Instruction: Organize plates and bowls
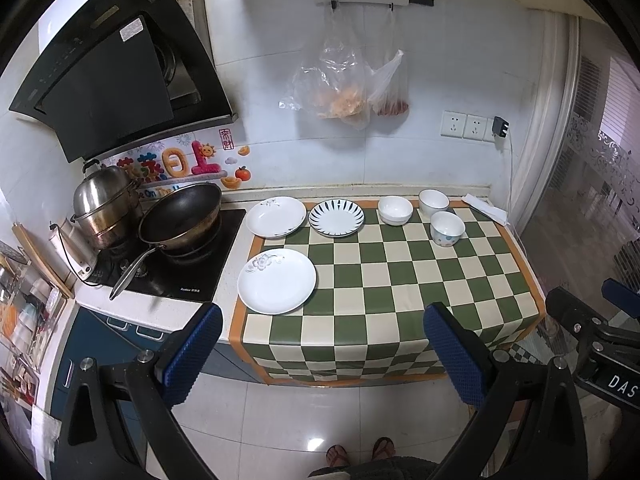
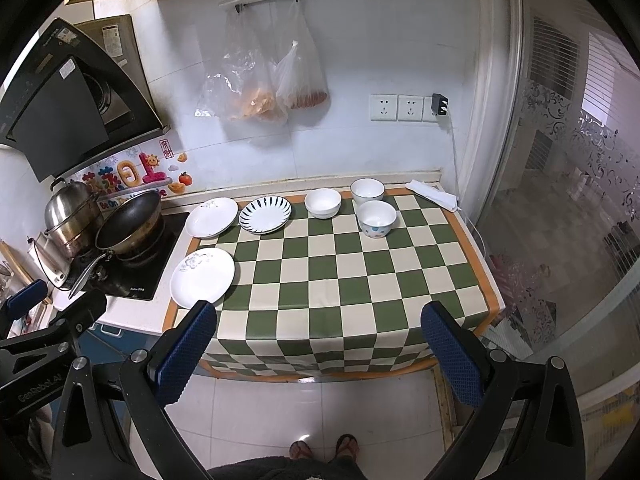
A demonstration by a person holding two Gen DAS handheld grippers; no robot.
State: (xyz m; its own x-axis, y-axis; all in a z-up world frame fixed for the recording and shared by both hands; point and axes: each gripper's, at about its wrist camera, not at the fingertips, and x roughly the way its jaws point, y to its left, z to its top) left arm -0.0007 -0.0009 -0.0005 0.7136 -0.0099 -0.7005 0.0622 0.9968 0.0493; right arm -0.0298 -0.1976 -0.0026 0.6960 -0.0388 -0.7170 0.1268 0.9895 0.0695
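Both jaws spread wide, plates (image 1: 276,281) and bowls (image 1: 447,228) well beyond

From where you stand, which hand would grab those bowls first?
Probably the right gripper: the three bowls sit at the cloth's far right, on its side. The left gripper, also open, faces the plates.

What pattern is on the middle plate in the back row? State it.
White striped plate with dark blue radiating rim dashes; clearest in the left wrist view.
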